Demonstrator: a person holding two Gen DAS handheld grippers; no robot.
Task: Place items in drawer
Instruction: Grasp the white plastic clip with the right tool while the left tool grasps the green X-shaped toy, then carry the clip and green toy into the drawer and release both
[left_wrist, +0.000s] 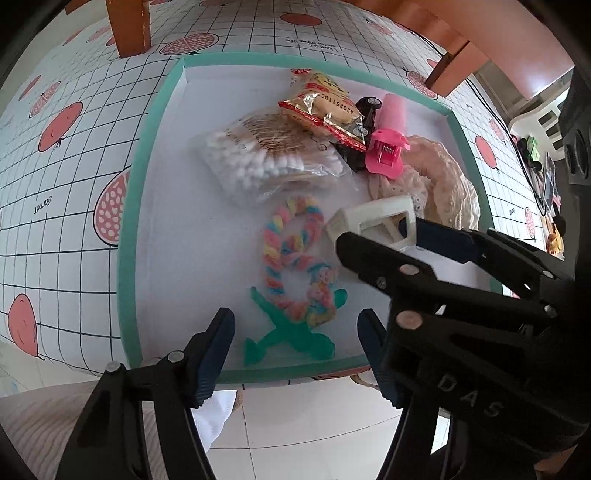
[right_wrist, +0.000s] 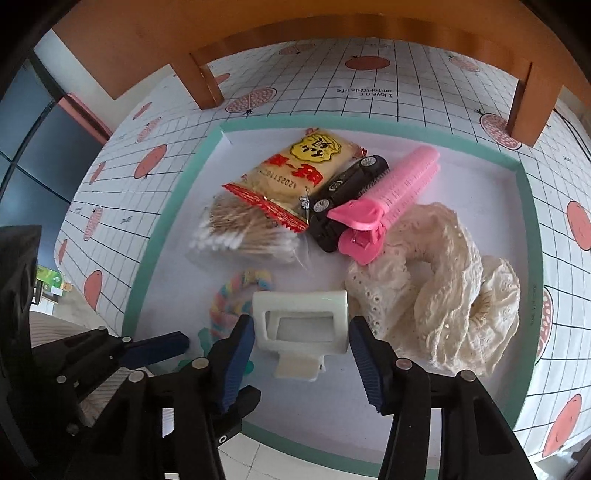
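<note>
The drawer (left_wrist: 127, 258) (right_wrist: 147, 277) has a teal rim and a white floor. In it lie a bag of cotton swabs (left_wrist: 255, 158) (right_wrist: 240, 232), a snack packet (left_wrist: 325, 107) (right_wrist: 295, 173), a black toy car (left_wrist: 364, 110) (right_wrist: 347, 188), a pink hair clip (left_wrist: 388, 147) (right_wrist: 391, 195), a cream lace scrunchie (left_wrist: 443, 184) (right_wrist: 443, 288), a rainbow scrunchie (left_wrist: 291, 254) (right_wrist: 225, 299) and a green plastic piece (left_wrist: 291, 336). My left gripper (left_wrist: 295, 325) hangs open above the green piece. My right gripper (right_wrist: 301, 339) (left_wrist: 378, 230) has its pads against both sides of a white hair clip (right_wrist: 299, 317) (left_wrist: 376, 218), low over the drawer floor.
The drawer sits on a gridded cloth with fruit prints (left_wrist: 55, 184) (right_wrist: 461, 92). Orange wooden legs (left_wrist: 129, 29) (right_wrist: 207, 85) stand behind it. Pale floor tiles (left_wrist: 295, 424) show below the drawer's near rim. Small objects (left_wrist: 535, 155) lie at the far right.
</note>
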